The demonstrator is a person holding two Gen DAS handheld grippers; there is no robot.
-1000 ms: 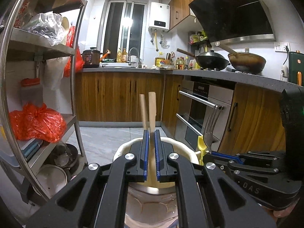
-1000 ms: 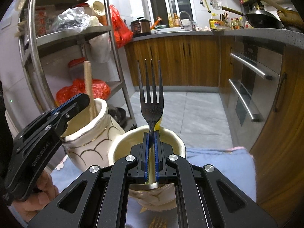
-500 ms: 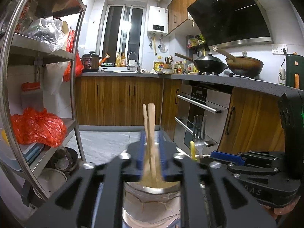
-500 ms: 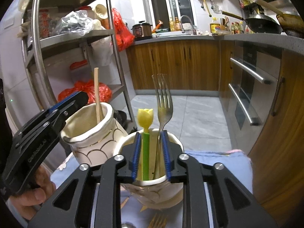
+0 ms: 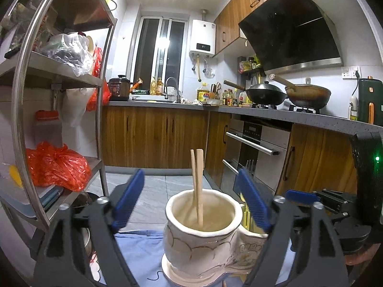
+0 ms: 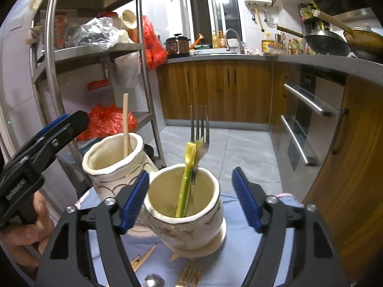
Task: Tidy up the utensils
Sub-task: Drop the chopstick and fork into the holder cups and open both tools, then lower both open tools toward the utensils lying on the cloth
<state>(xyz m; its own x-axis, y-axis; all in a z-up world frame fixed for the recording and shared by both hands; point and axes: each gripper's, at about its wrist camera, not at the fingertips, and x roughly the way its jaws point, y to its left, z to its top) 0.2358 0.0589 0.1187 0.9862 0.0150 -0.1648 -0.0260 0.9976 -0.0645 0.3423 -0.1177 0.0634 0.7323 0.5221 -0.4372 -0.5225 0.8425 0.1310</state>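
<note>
Remaining stock: gold fork (image 6: 190, 275), stiff, slick, light—grip mid-handle; left gripper (image 5: 191, 205) and right gripper (image 6: 190, 198) both spread wide, empty.

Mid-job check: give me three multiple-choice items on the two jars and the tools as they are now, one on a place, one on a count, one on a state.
1. Where is the fork?
A. In the jar with the chopsticks
B. In the jar with the yellow-green utensil
C. Flat on the cloth

2. How many chopsticks stand in the left jar?
A. Two
B. Four
C. None

3. How is the right tool?
A. Shut on the fork
B. Shut on nothing
C. Open, with nothing between its fingers

Key:
1 B: the fork leans against the yellow-green utensil inside the right jar.
2 A: the left wrist view shows two wooden sticks crossing above the rim.
3 C: its blue pads stand wide apart on either side of the right jar, gripping nothing.
</note>
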